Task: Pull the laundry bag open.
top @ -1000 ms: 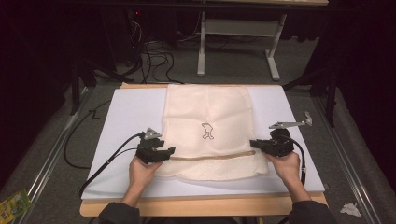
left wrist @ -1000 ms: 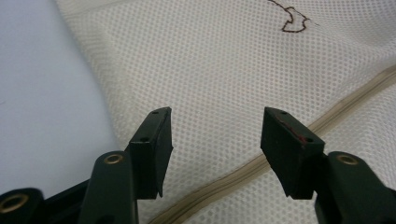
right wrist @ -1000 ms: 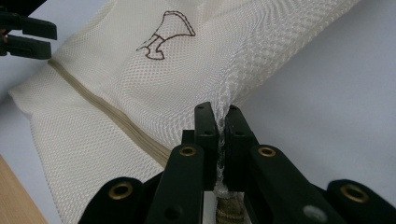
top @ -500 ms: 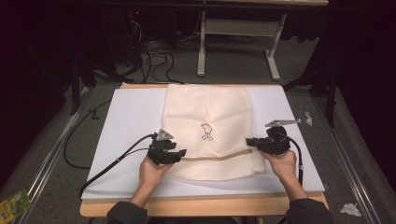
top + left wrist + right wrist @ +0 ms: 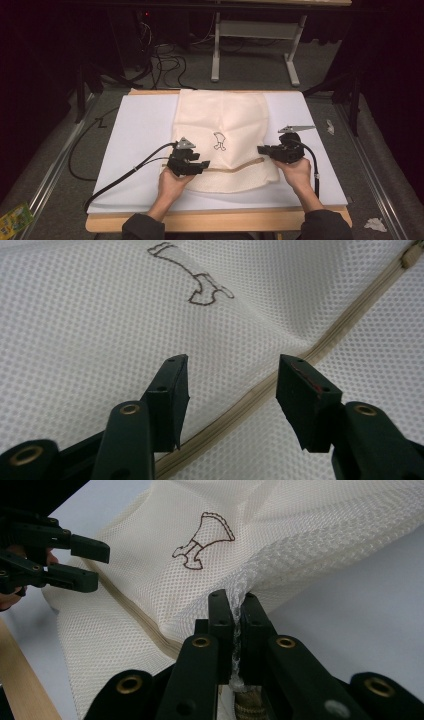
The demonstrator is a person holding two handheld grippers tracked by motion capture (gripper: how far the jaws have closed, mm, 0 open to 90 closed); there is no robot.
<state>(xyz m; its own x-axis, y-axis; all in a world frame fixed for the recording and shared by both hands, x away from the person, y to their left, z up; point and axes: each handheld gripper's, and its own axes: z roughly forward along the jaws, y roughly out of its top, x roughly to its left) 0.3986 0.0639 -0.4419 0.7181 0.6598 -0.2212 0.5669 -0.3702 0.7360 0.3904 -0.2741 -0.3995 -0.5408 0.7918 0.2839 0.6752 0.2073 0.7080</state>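
High view: cream mesh bag [image 5: 220,140] flat mid-table on white board [image 5: 135,135]. Left gripper [image 5: 196,167] at 7 o'clock, jaws apart over zipper [image 5: 235,167]. Right gripper [image 5: 261,149] at 4 o'clock, clamped on bag edge. Likely light, limp, snag-prone; best pinched along zipper seam.

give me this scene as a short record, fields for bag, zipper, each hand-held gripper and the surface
bag: cream mesh bag lying flat, small brown printed figure near its middle
zipper: tan zipper running across the near part of the bag
left hand-held gripper: open, jaws either side of the zipper line, over the mesh
right hand-held gripper: shut on a bunched fold of the bag's edge, near the zipper's end
surface: white board on a wooden table
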